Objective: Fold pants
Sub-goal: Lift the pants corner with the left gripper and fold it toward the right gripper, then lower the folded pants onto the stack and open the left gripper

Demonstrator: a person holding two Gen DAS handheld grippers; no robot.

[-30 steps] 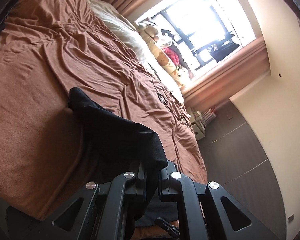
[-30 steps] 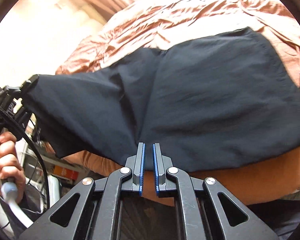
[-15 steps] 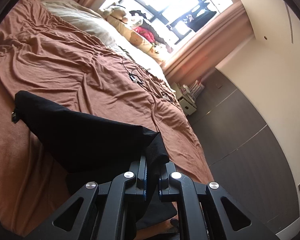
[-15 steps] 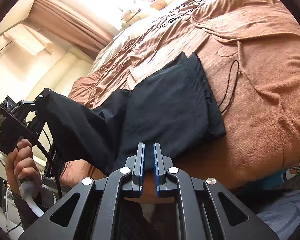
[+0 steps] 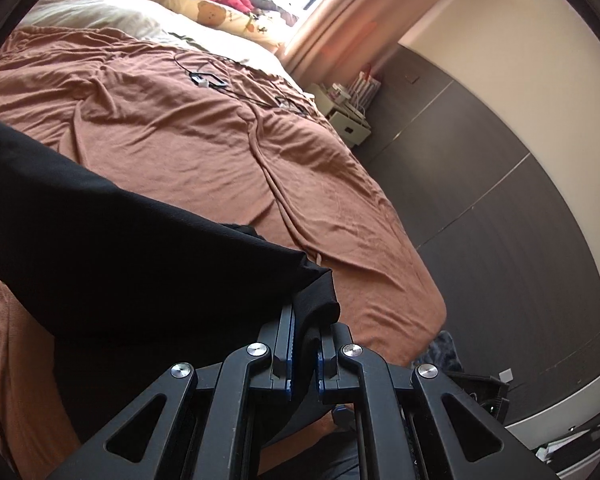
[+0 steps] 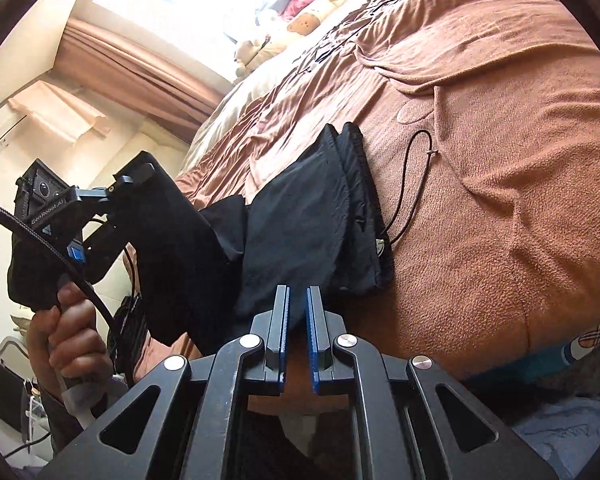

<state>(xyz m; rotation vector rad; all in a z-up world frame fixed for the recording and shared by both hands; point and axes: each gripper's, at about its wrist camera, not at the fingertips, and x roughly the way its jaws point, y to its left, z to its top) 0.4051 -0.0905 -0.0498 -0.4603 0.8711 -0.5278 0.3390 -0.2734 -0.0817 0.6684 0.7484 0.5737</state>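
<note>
pants (image 6: 300, 216) half on bed (image 6: 500, 160) | left gripper (image 5: 305, 342) clamped on lifted leg end | right gripper (image 6: 297, 332) fingers slightly apart, empty | risk: one-sided pull drags folded stack toward bed edge

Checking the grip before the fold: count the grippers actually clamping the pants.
1. The left gripper pinches the pants, lifting one end. The right gripper is slightly open and empty, hovering near the part on the bed.

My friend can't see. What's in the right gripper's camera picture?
Black pants lie part-folded on a brown bed, one end lifted by the left gripper. The right gripper sits slightly open, holding nothing, near the pants' edge.
</note>
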